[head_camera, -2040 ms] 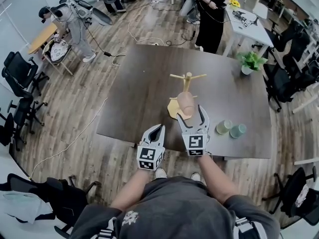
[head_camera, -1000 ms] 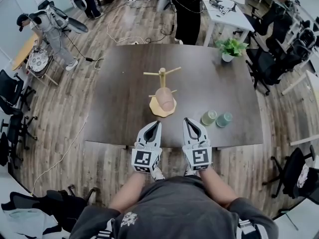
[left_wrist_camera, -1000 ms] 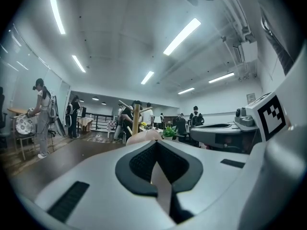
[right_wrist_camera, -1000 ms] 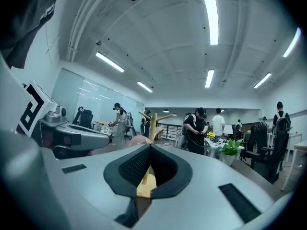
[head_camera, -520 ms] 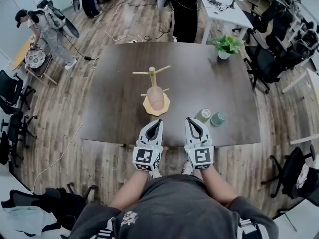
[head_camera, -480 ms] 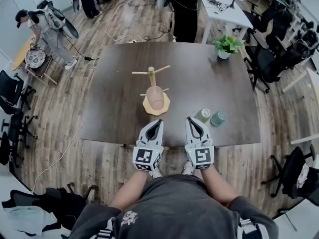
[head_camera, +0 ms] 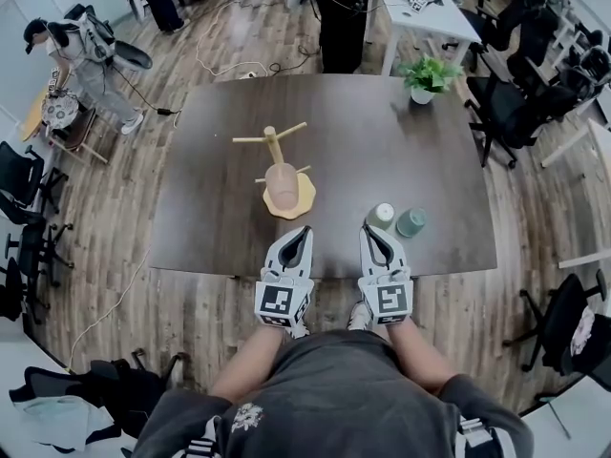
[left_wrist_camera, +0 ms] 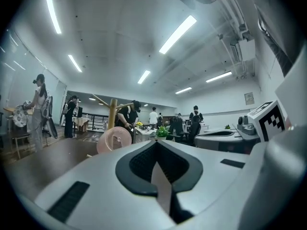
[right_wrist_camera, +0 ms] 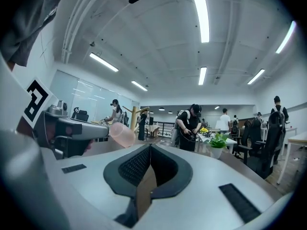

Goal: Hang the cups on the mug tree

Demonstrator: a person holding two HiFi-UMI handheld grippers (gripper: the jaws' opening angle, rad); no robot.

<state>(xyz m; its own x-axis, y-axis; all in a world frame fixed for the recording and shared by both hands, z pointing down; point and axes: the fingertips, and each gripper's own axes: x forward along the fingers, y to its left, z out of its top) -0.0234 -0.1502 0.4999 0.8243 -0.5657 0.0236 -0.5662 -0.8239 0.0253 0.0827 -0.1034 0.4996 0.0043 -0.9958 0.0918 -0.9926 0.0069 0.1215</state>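
On the dark table [head_camera: 220, 227], a wooden mug tree [head_camera: 274, 151] is standing on its round base. One pink cup [head_camera: 282, 184] is hanging on a low peg of the tree, on the side facing the person. Two more cups are sitting on the table to the right of the tree, near the front edge. One is a light green cup [head_camera: 383, 216] and the other is a blue-green cup [head_camera: 411, 222]. They are sitting just beside each other, well apart from the tree. A green plant [head_camera: 426, 72] in a white pot is sitting near the far right corner.

The person is holding the left gripper [head_camera: 303, 234] and the right gripper [head_camera: 368, 231] side by side over the front edge of the table. Both are pointing level, away from the person. The left gripper's jaws are touching each other, with nothing between them. The right gripper's jaws are touching each other too, and they are holding nothing. The right gripper is sitting near the light green cup but is not touching it.

Some people [head_camera: 342, 8] are standing in the room past the table.
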